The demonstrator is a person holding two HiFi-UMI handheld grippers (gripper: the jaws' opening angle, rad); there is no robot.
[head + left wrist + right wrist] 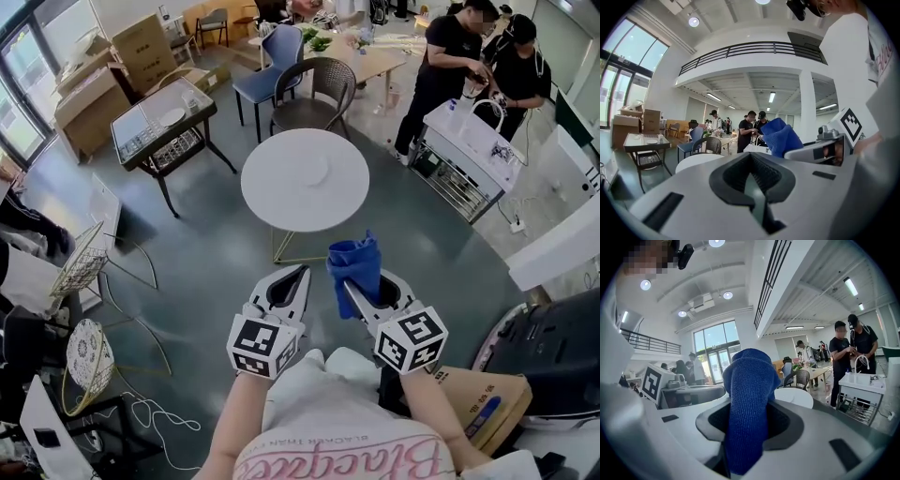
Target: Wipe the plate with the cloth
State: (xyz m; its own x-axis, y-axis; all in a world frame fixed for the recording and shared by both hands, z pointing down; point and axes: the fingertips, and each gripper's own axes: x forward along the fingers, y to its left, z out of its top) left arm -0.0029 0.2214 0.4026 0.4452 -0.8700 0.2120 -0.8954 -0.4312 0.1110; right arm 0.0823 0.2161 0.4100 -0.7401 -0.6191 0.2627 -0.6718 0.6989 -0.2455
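Observation:
A white plate [310,171] lies near the middle of the round white table [272,202], ahead of both grippers. My right gripper [351,283] is shut on a blue cloth [354,262], which bunches up above its jaws. In the right gripper view the cloth [750,399] fills the gap between the jaws, and the table [797,397] shows beyond it. My left gripper [301,274] is shut with nothing in it and is held level beside the right one. In the left gripper view its jaws meet at the middle, with the cloth [781,137] to the right.
A grey wicker chair [315,90] and a blue chair [272,62] stand behind the table. A glass-top side table [159,124] is at the left. Two people work at a sink cart [471,142] on the right. Wire baskets [80,267] stand at the left, and a cardboard box [487,405] lies low right.

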